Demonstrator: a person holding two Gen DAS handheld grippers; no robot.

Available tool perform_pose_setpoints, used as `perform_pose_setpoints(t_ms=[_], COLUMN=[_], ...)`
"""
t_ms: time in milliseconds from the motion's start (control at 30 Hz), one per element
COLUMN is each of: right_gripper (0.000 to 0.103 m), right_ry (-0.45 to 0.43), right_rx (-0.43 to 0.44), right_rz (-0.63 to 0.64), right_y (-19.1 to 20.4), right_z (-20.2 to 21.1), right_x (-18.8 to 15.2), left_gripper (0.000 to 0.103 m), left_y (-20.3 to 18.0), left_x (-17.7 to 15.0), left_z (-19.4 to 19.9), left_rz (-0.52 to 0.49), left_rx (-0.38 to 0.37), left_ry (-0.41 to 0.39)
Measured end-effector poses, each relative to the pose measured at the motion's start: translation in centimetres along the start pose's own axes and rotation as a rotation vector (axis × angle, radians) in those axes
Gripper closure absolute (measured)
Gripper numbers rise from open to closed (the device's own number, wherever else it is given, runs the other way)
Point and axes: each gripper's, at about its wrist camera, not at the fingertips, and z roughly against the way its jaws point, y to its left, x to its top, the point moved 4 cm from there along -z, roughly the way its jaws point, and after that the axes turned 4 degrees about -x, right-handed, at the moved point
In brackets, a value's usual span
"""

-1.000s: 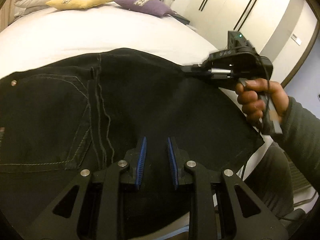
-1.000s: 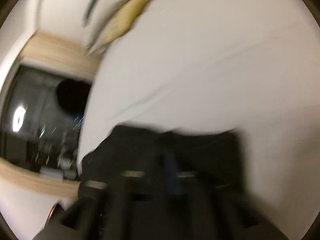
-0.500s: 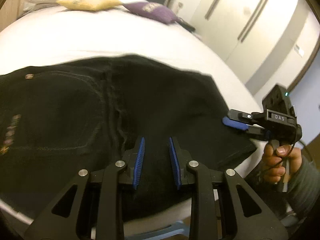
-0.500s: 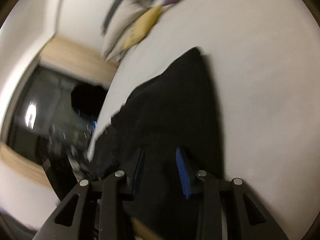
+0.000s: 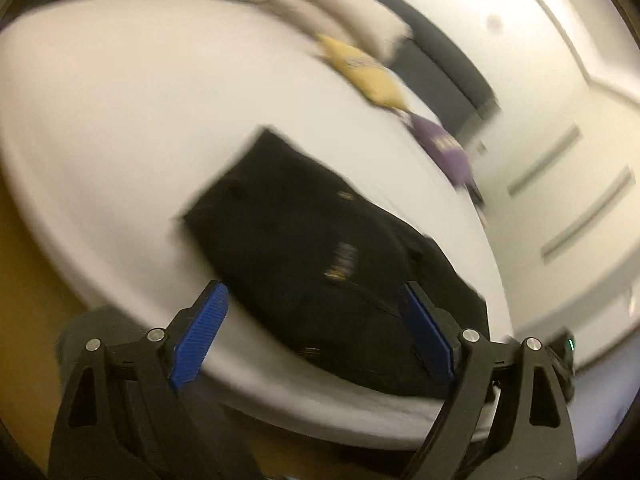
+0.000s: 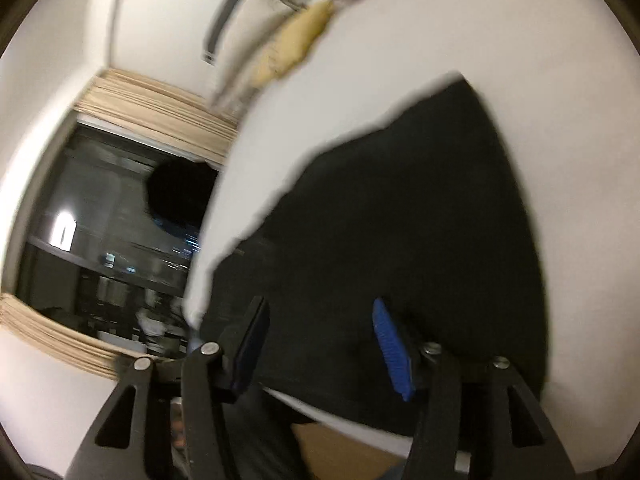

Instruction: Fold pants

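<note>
Left wrist view, foreground: the left gripper point(image 5: 314, 330) stands wide, its jaws having just been opening, with blue pads point(image 5: 198, 340) at lower left and lower right of the frame; nothing is pinched between them, and they sit above the near edge of the bed point(image 5: 120, 120). Behind the pads, at centre frame, the black pants point(image 5: 320, 248) lie folded into a compact dark bundle on the white bed cover, close to its near edge. Right wrist view, foreground: the right gripper point(image 6: 316, 346) is partly open, its jaws likewise having just been opening; the pads do not press on the cloth, though the pants point(image 6: 400, 220) fill the frame directly behind and between them. Farther back, at the upper right of the left view, a yellow cushion point(image 5: 364, 76) and a purple cushion point(image 5: 444, 148) rest on the bed. A dark window point(image 6: 100, 232) occupies the left of the right view.
</note>
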Motion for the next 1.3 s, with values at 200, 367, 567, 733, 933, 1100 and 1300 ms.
perform_pose_setpoints(t_ms=[200, 367, 567, 733, 933, 1100, 1300], right_gripper=[0.023, 0.02, 0.02, 0.02, 0.02, 0.021, 0.023], right_ry=[-0.09, -0.056, -0.044, -0.043, -0.034, -0.036, -0.02], right_rx=[0.132, 0.134, 0.143, 0.145, 0.141, 0.144, 0.124], right_rz=[0.004, -0.022, 0.003, -0.003, -0.012, -0.023, -0.012], right_y=[3.3, 5.5, 6.8, 7.0, 6.6, 6.2, 6.4], right_z=[2.5, -1.6, -2.4, -3.2, -3.6, -3.9, -5.0], right_x=[0.0, -0.4, -0.7, -0.1, -0.5, -0.6, -0.9], left_gripper=[0.015, 0.015, 0.017, 0.028, 0.036, 0.069, 0.087], left_y=[5.3, 5.2, 5.7, 5.1, 5.8, 6.4, 6.5], left_x=[0.4, 0.1, 0.7, 1.4, 1.7, 1.9, 2.0], left_z=[-0.5, -2.9, -5.4, -6.2, -8.3, -9.0, -9.7], left_rz=[0.167, 0.171, 0.167, 0.167, 0.234, 0.27, 0.301], left_rx=[-0.01, -0.044, -0.064, -0.127, -0.158, -0.164, -0.181], left_ry=[0.018, 0.03, 0.024, -0.023, -0.013, -0.019, -0.03])
